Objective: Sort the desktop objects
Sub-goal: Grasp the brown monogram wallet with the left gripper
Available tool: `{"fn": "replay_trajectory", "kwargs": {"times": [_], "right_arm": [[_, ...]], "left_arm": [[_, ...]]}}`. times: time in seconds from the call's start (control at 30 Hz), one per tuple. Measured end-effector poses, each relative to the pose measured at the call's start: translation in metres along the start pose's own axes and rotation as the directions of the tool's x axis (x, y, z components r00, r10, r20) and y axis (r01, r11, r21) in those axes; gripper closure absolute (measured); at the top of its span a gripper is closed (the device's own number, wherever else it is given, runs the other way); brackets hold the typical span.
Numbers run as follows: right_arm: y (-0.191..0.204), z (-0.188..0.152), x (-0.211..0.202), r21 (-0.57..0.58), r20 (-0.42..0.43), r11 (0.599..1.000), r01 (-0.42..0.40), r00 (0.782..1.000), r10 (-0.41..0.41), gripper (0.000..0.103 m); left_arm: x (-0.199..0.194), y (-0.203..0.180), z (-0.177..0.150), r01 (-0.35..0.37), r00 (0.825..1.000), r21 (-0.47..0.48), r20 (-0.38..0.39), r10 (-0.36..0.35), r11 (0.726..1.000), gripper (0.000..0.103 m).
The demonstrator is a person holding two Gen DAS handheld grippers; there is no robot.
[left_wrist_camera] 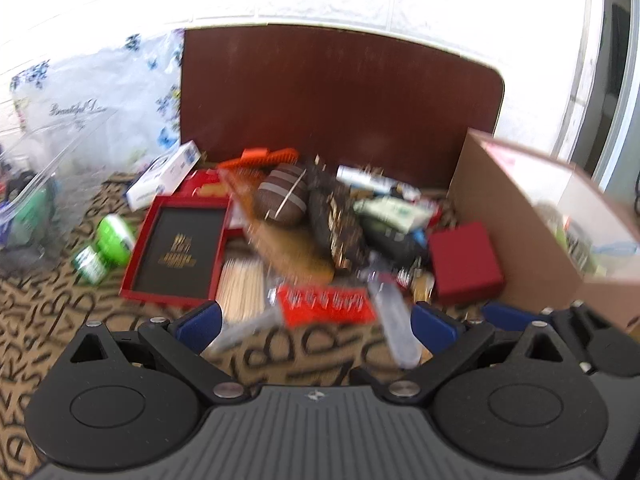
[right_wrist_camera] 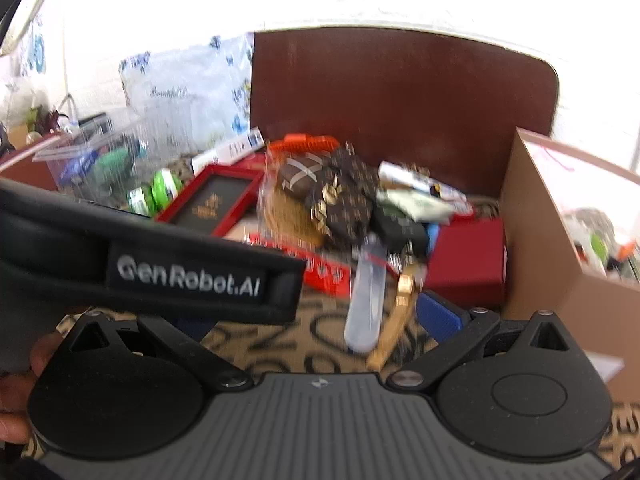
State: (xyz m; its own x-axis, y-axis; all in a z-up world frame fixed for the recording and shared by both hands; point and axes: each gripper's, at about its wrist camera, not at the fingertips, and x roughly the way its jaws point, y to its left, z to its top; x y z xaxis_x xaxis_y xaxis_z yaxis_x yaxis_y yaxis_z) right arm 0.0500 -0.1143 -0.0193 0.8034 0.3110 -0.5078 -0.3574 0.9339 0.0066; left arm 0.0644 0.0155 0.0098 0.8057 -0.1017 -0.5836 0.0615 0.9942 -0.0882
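Note:
A heap of desk items lies on the letter-patterned cloth (left_wrist_camera: 300,352). In the left wrist view my left gripper (left_wrist_camera: 316,322) is open, its blue pads (left_wrist_camera: 200,320) wide apart just short of a red packet (left_wrist_camera: 326,304) and a clear tube (left_wrist_camera: 392,320). Behind them lie a red-framed black box (left_wrist_camera: 180,248), a striped brown pouch (left_wrist_camera: 282,196) and a dark patterned pouch (left_wrist_camera: 336,220). My right gripper (right_wrist_camera: 316,320) is open too, above the clear tube (right_wrist_camera: 366,300) and a gold piece (right_wrist_camera: 400,308). A black strap (right_wrist_camera: 160,268) hides its left finger.
An open cardboard box (left_wrist_camera: 540,220) with items inside stands at the right, a red box (left_wrist_camera: 464,264) against it. Green rolls (left_wrist_camera: 112,236), a white carton (left_wrist_camera: 164,178) and a clear plastic bin (left_wrist_camera: 32,184) sit left. A brown board (left_wrist_camera: 340,92) closes the back. A hand (right_wrist_camera: 16,400) shows lower left.

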Motion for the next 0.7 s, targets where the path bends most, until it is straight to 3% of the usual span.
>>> {"fn": "replay_trajectory", "kwargs": {"times": [0.37,0.43,0.63,0.7], "right_arm": [[-0.023,0.024,0.062,0.021,0.064,0.998,-0.056,0.996,0.055,0.004],[-0.024,0.027,0.073,0.015,0.064,0.997,-0.074,0.995,0.073,0.017],[-0.017,0.031,0.104,-0.057,0.085,0.997,-0.056,0.994,0.061,0.019],[-0.017,0.030,0.113,-0.068,0.078,0.997,-0.045,0.996,0.050,0.025]], "left_arm": [[0.057,0.007,0.047,0.076,0.997,-0.048,-0.013,-0.076,0.996,0.001],[0.069,0.010,0.055,0.096,0.995,-0.053,-0.021,-0.097,0.994,0.002],[0.110,0.012,0.067,0.156,0.982,-0.062,-0.098,-0.161,0.986,0.021],[0.124,0.010,0.066,0.159,0.977,-0.059,-0.137,-0.166,0.985,0.033]]}}
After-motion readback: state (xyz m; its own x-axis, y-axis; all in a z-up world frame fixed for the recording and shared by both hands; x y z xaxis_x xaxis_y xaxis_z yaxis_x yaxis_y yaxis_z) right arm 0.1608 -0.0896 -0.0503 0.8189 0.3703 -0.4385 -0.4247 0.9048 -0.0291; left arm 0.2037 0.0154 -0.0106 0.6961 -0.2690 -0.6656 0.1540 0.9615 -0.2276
